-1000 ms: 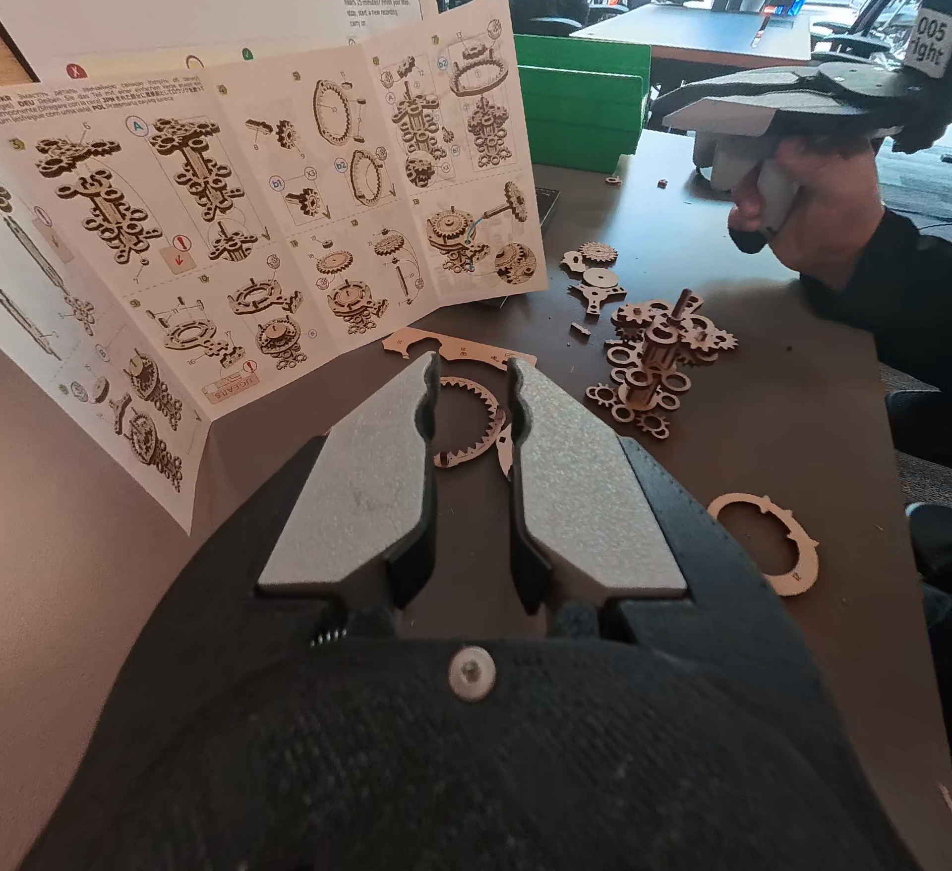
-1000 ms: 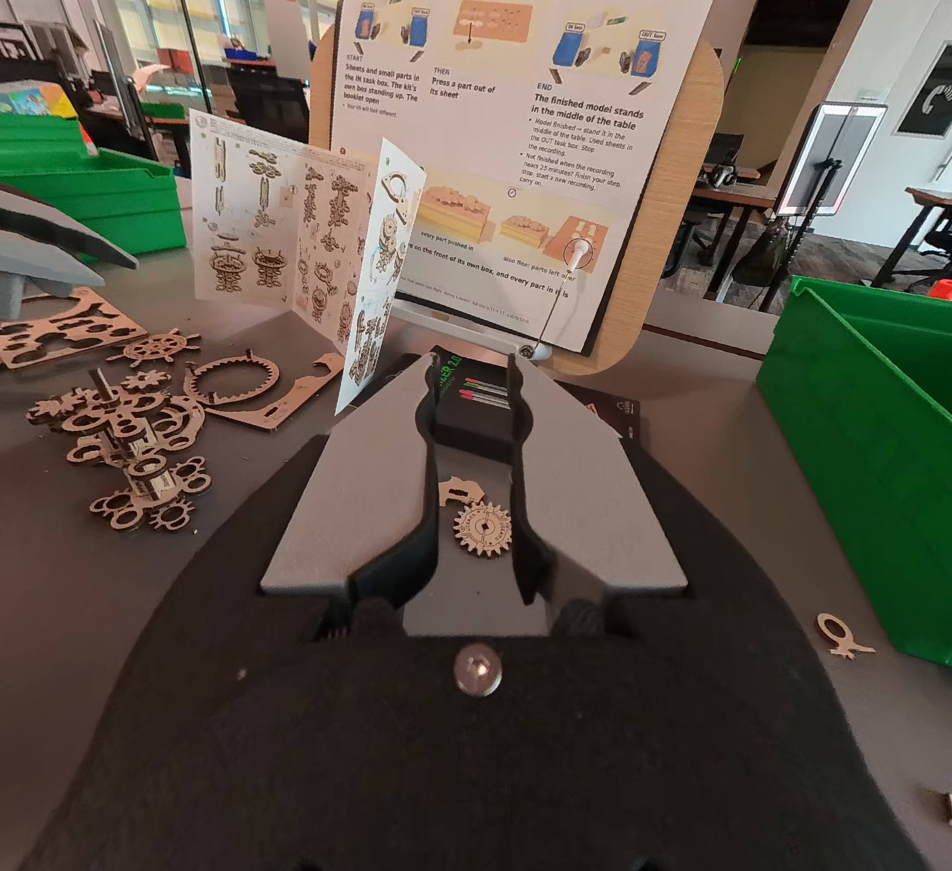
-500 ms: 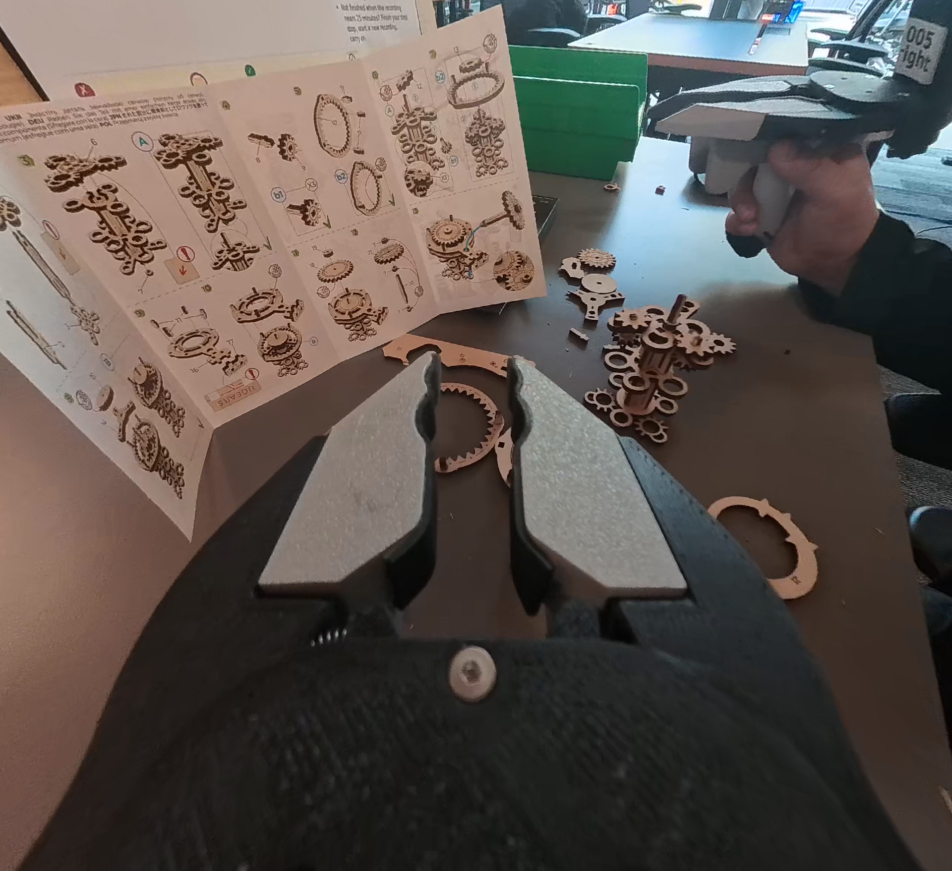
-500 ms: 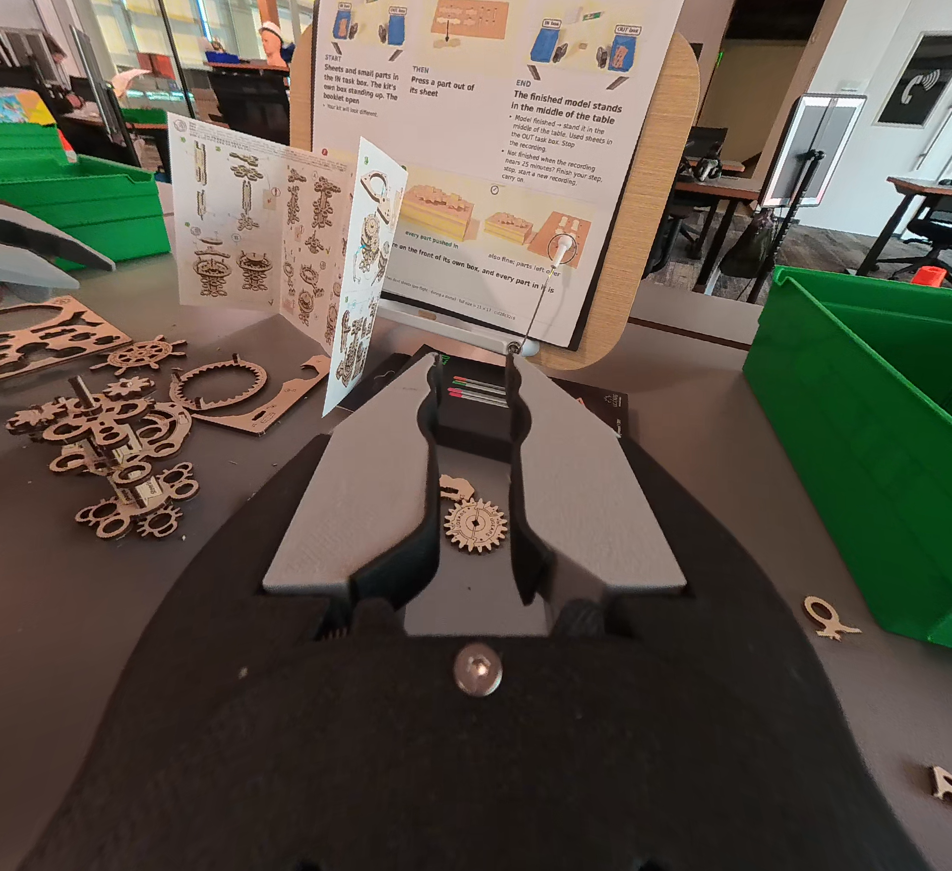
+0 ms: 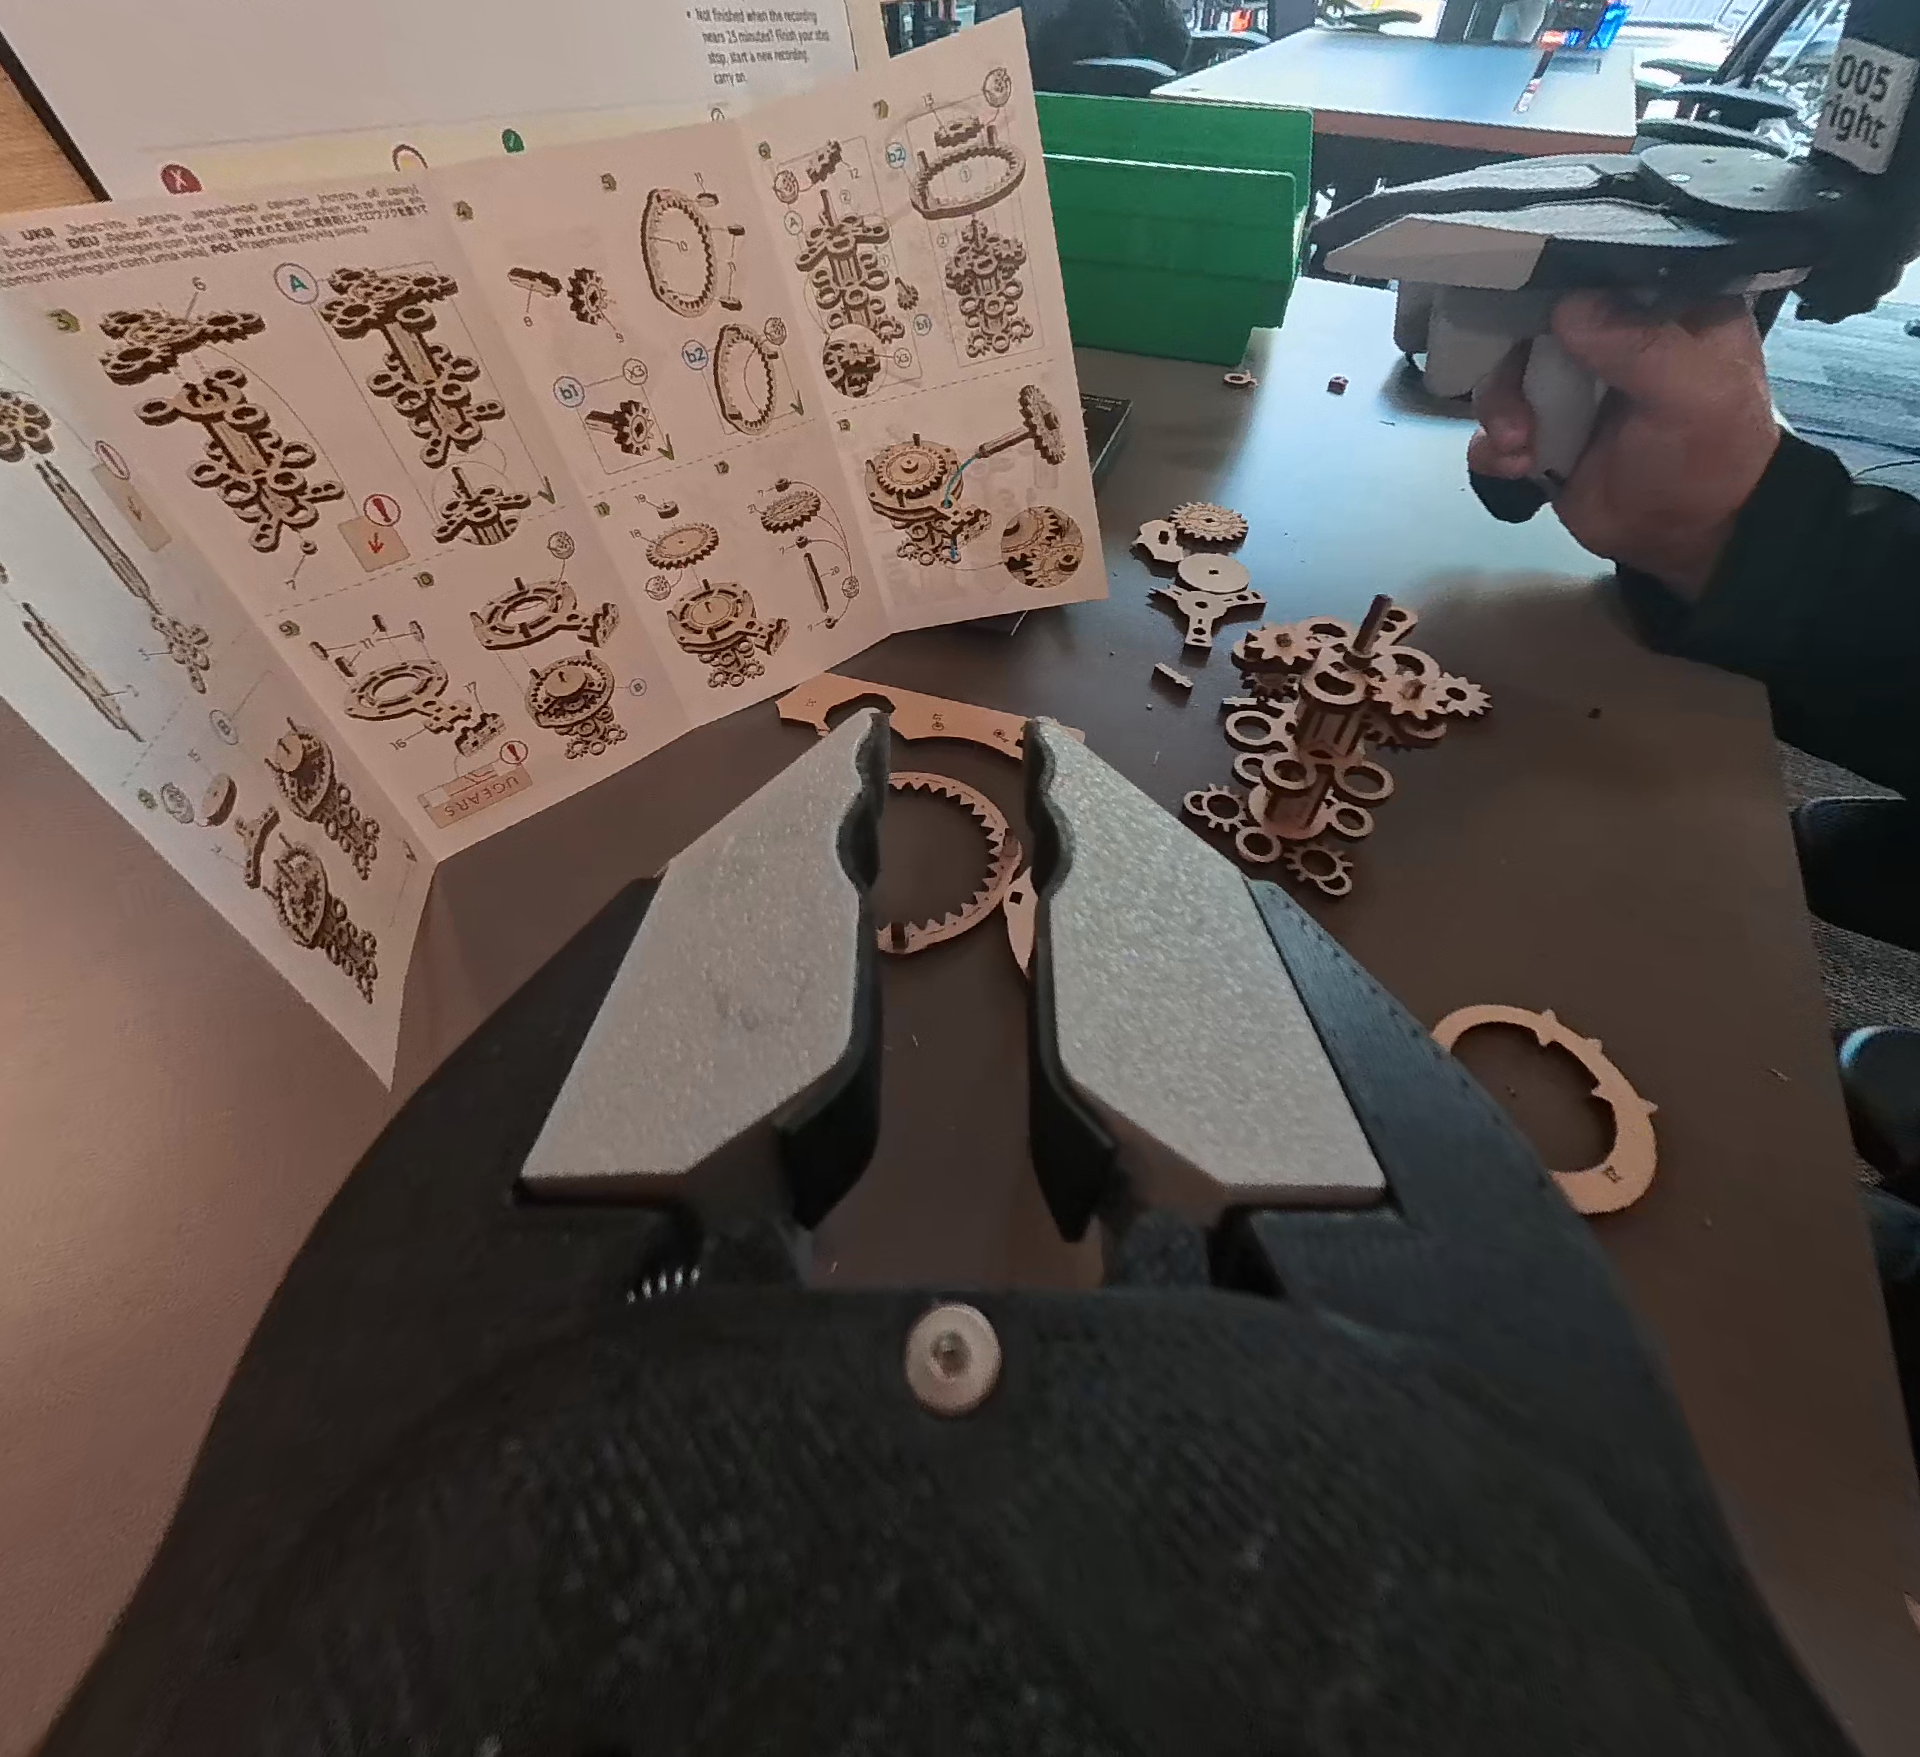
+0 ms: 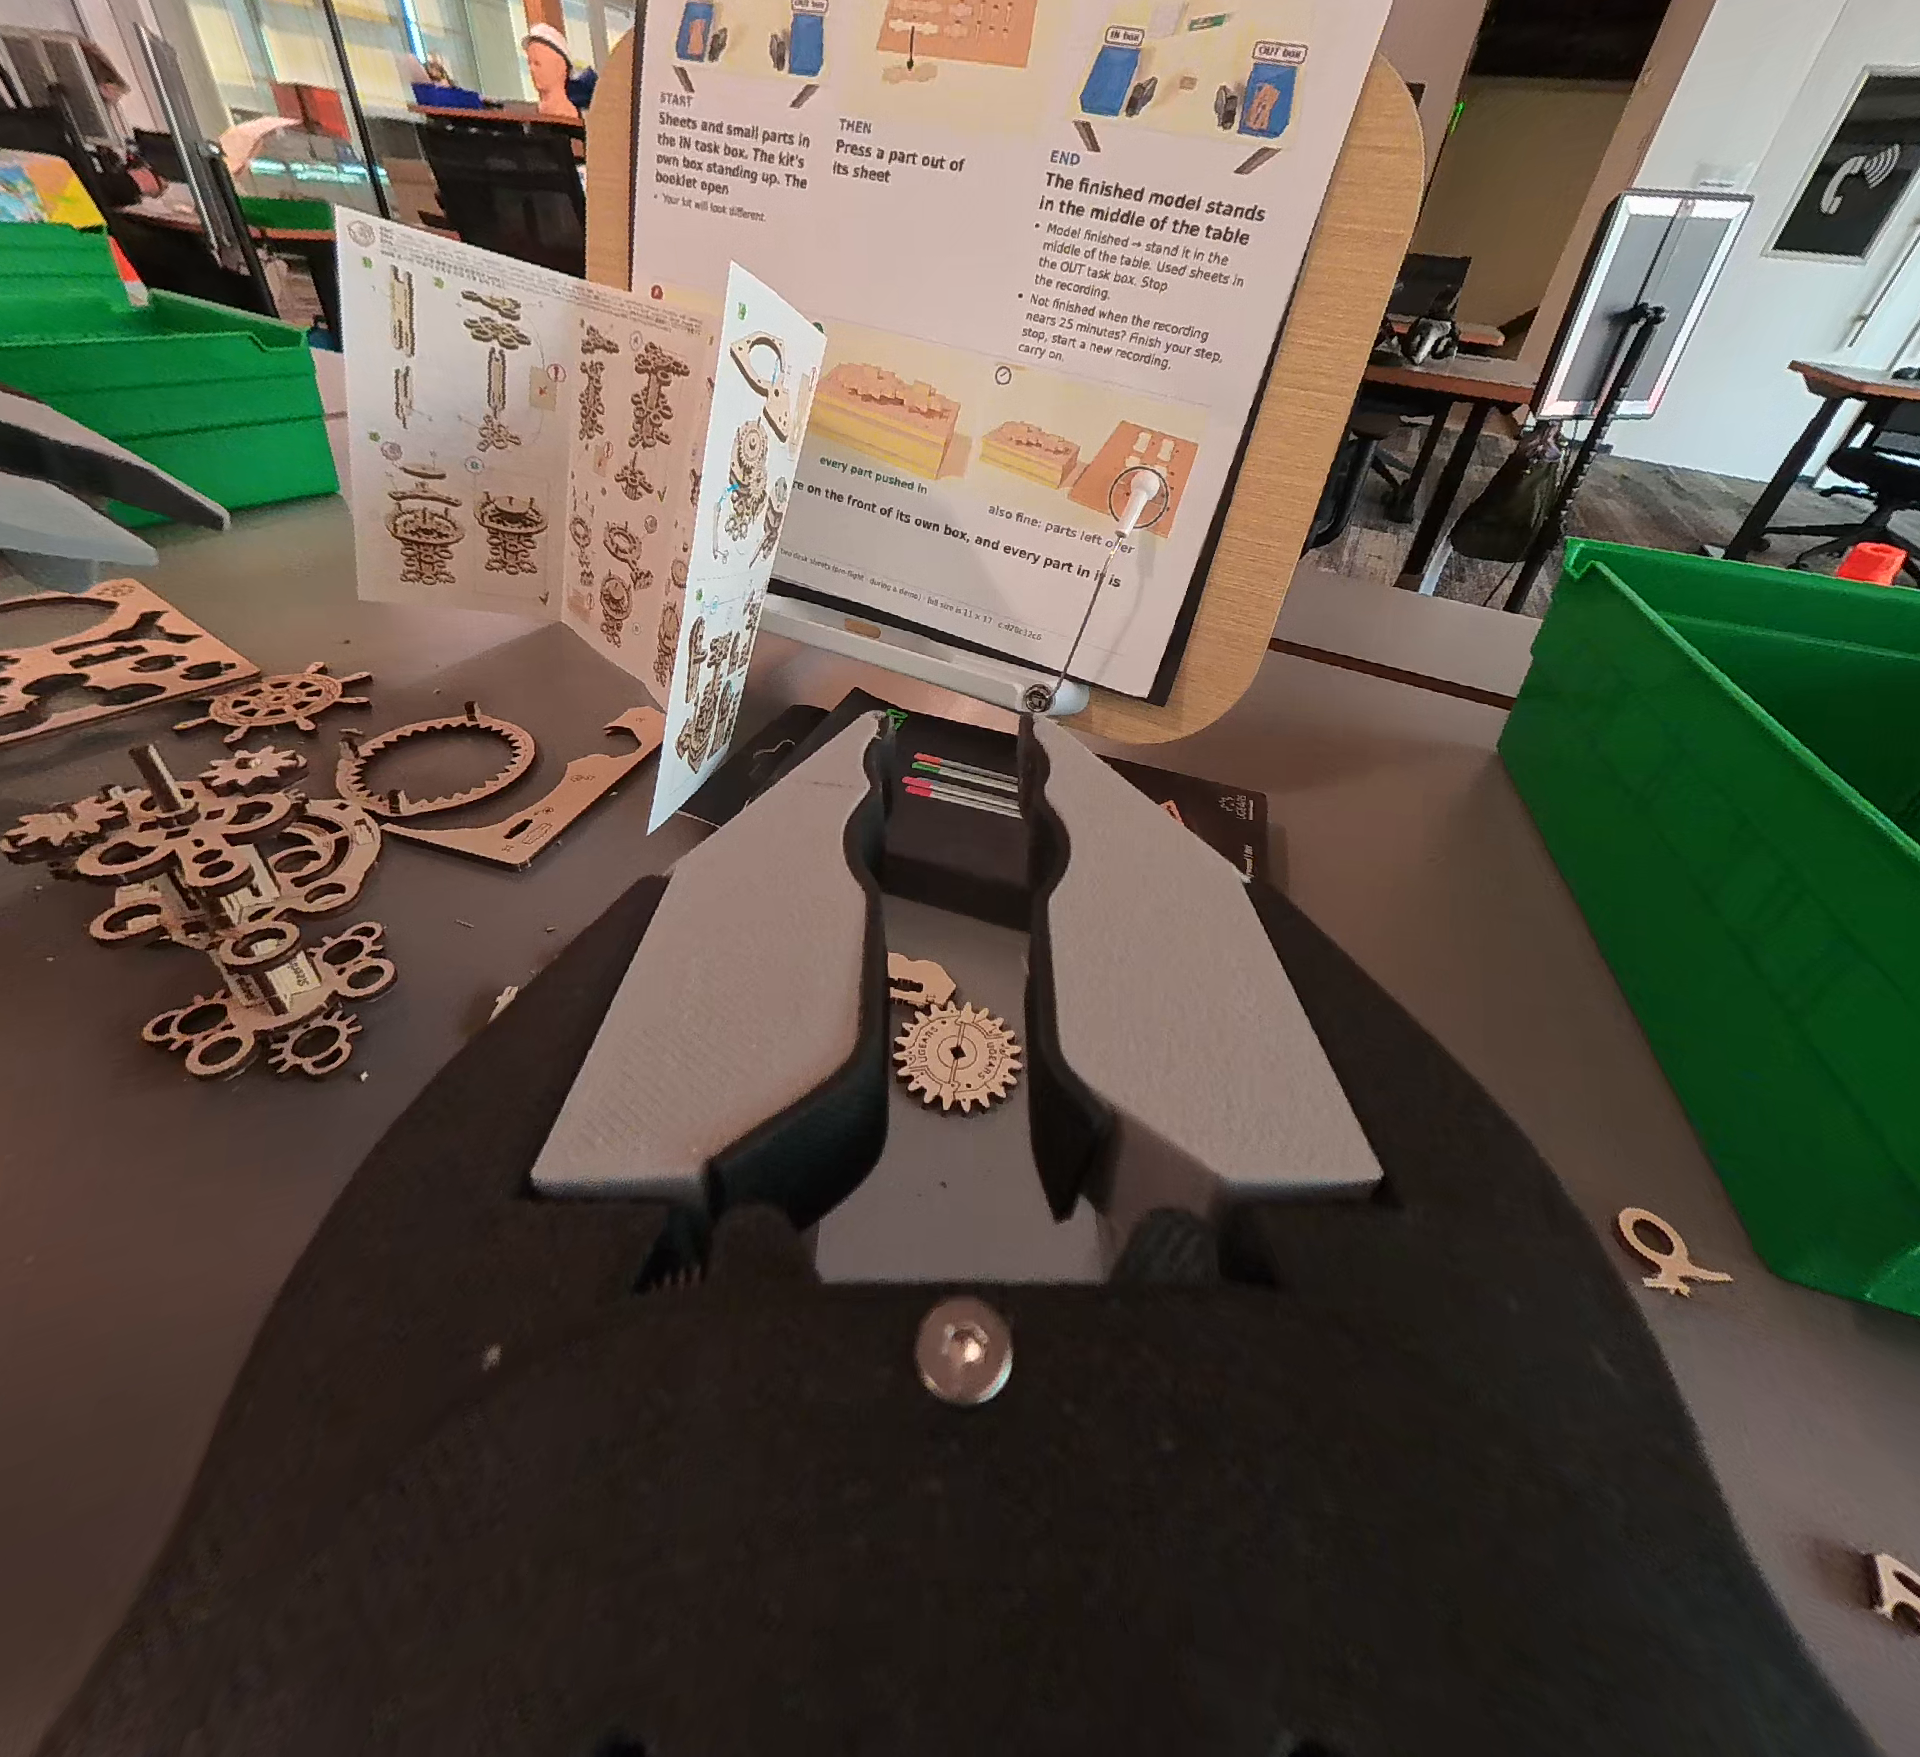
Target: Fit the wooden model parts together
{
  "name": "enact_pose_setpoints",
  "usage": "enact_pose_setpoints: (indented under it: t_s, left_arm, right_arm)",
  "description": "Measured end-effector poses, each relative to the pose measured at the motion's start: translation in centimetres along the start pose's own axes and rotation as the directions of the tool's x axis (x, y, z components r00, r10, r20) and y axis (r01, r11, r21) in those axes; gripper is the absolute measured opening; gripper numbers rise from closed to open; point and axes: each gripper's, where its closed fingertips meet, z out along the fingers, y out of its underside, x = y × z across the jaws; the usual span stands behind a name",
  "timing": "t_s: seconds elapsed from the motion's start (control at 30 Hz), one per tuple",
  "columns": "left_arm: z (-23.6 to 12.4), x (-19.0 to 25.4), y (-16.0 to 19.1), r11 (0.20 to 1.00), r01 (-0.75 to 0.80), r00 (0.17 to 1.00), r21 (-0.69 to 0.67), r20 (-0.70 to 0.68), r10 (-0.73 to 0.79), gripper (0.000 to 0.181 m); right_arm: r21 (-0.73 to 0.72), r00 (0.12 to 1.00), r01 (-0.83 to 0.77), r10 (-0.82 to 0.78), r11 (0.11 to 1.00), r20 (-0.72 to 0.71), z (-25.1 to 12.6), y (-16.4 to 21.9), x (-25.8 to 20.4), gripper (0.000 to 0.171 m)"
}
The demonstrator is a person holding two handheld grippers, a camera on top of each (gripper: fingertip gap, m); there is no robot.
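Observation:
My left gripper (image 5: pixel 954 741) is open and empty, hovering over a wooden toothed ring (image 5: pixel 940 860) that lies flat on the dark table. The partly built model (image 5: pixel 1320 751), stacked gear plates on a post, stands to its right. My right gripper (image 6: pixel 951 731) is open and empty above a small wooden gear (image 6: pixel 956 1055) and a small hooked piece (image 6: pixel 920 975), both on the table between its fingers. The model (image 6: pixel 208 886) and the toothed ring (image 6: pixel 442 762) lie to its left. The right gripper (image 5: pixel 1455 253) also shows in a hand at the upper right of the left wrist view.
A fold-out booklet (image 5: pixel 540 481) stands behind the parts in front of an instruction board (image 6: pixel 987 253). Green bins stand at the right (image 6: pixel 1745 824) and left (image 6: pixel 156 377). A black box (image 6: pixel 966 824), a ship's-wheel piece (image 6: pixel 275 699), a flat ring (image 5: pixel 1548 1105) and sheet offcuts (image 6: pixel 94 658) lie around. My right fingertips sit around 25 cm from my left ones.
Both grippers have drifted only slightly and stay open. No part on the table has moved.

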Motion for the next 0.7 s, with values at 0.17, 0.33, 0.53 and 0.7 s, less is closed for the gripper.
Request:
enact_pose_setpoints:
  t_s: [0.17,0.33,0.53,0.7]
  left_arm:
    - [-0.1,-0.2,-0.1,1.000,-0.003,1.000,0.006,0.010,0.003,0.022]
    - [-0.2,-0.8,0.0,1.000,0.000,1.000,0.006,0.027,0.000,0.022]
    - [-0.5,-1.9,-0.4,0.999,-0.031,0.997,0.026,0.076,0.029,0.022]
    - [-1.3,-2.4,-1.4,0.995,-0.077,0.991,0.068,0.118,0.068,0.021]
  right_arm:
    - [-0.023,1.000,0.018,-0.018,1.000,0.008,0.3,0.4,-0.2,0.019]
    - [-0.057,0.999,0.028,-0.026,0.998,0.032,0.7,1.0,-0.8,0.020]
    - [-0.058,0.999,0.003,0.000,0.998,0.052,0.5,1.2,-1.0,0.020]
    - [-0.059,0.996,-0.041,0.045,0.997,0.075,0.4,1.3,-1.1,0.021]
